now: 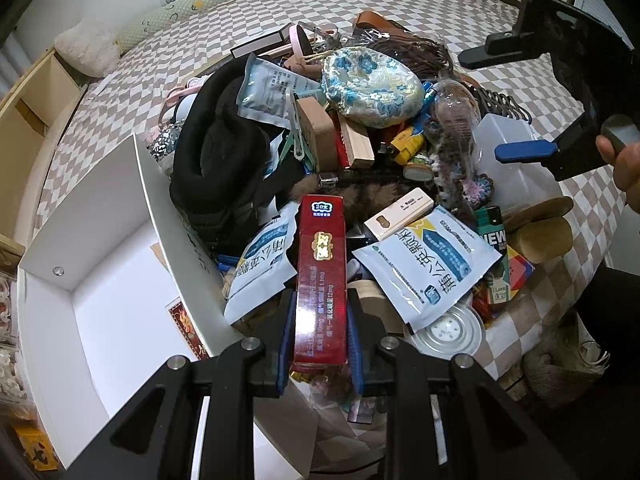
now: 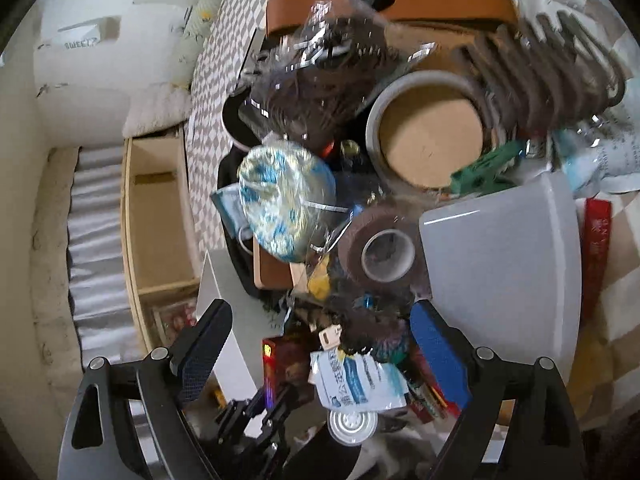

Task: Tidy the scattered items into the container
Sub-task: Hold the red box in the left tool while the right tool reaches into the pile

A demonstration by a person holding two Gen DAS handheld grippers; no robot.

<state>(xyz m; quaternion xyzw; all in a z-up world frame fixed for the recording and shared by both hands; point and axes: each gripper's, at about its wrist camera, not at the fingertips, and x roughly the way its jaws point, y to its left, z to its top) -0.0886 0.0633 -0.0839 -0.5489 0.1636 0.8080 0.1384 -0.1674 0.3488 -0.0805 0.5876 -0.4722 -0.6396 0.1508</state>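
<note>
Between the left gripper's closed blue pads, a red carton is pinched, long axis pointing forward over the clutter pile; the white container sits just left. Right gripper hovers spread, empty.

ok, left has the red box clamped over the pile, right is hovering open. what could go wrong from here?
1. The left gripper pinches the long red box near one end only; swinging toward the white container could pivot or slip it.
2. The box's far end overhangs the white-blue sachets; lifting low may drag them.
3. The right gripper hangs open above the crowded pile, near the brown tape roll; the view is blurred, so descending now may nudge neighbours.
</note>
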